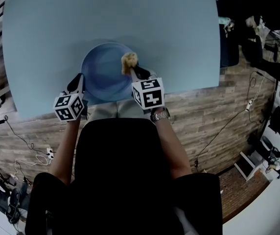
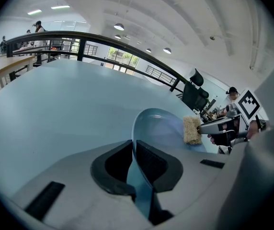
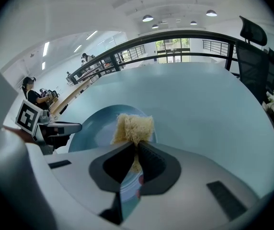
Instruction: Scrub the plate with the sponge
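A blue plate (image 1: 101,70) lies on the pale blue table near its front edge. My left gripper (image 1: 77,85) is shut on the plate's near-left rim; in the left gripper view the plate (image 2: 158,128) rim runs between the jaws of the left gripper (image 2: 134,159). My right gripper (image 1: 136,71) is shut on a tan fibrous sponge (image 1: 128,60), which is over the plate's right part. In the right gripper view the sponge (image 3: 133,127) sticks out past the right gripper (image 3: 136,158) over the plate (image 3: 96,123). The sponge (image 2: 191,130) also shows in the left gripper view.
The pale blue table (image 1: 169,28) ends at a front edge close to the person's body. Beyond it is wood-patterned floor (image 1: 218,116) with cables and gear at the right. People sit at a long desk (image 3: 67,97) in the background.
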Tool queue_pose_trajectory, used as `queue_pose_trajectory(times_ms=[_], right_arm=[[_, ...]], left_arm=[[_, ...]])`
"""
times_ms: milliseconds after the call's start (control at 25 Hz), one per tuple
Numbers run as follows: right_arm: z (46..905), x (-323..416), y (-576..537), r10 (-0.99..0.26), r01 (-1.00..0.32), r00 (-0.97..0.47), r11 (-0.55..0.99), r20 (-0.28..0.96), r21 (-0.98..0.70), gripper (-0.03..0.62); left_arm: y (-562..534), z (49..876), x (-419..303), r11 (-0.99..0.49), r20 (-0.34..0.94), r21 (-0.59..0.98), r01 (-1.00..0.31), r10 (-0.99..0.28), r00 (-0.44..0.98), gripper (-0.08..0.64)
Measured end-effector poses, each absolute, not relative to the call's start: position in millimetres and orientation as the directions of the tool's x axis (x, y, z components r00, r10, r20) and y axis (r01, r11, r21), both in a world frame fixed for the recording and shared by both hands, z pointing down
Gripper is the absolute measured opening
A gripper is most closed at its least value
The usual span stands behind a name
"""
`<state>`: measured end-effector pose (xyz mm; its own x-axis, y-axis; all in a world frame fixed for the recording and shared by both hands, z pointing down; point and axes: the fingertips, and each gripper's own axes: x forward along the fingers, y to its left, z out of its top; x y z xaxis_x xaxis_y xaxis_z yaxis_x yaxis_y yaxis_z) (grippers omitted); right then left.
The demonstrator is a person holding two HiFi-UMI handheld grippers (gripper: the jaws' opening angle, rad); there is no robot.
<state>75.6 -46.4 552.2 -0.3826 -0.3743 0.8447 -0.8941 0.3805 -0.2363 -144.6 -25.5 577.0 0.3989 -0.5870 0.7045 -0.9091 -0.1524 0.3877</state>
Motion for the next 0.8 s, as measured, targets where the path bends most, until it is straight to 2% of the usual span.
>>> queue_pose_trajectory(times_ms=[400,800], right_arm=[[524,52,-58,-0.421,-0.876,-0.422,0.418,0.803,-0.241,0.031],[488,33,-30,-0.495,-0.873,-0.477,0.363,0.726,-0.325,0.031]], left_arm=[[-24,570,-147,-0.188,0.702,0.37,-0.91,-0.584,0.407,0.003],[-31,509,-150,-0.228,0.58,0.34,-0.912,-0.713,0.395,0.002]])
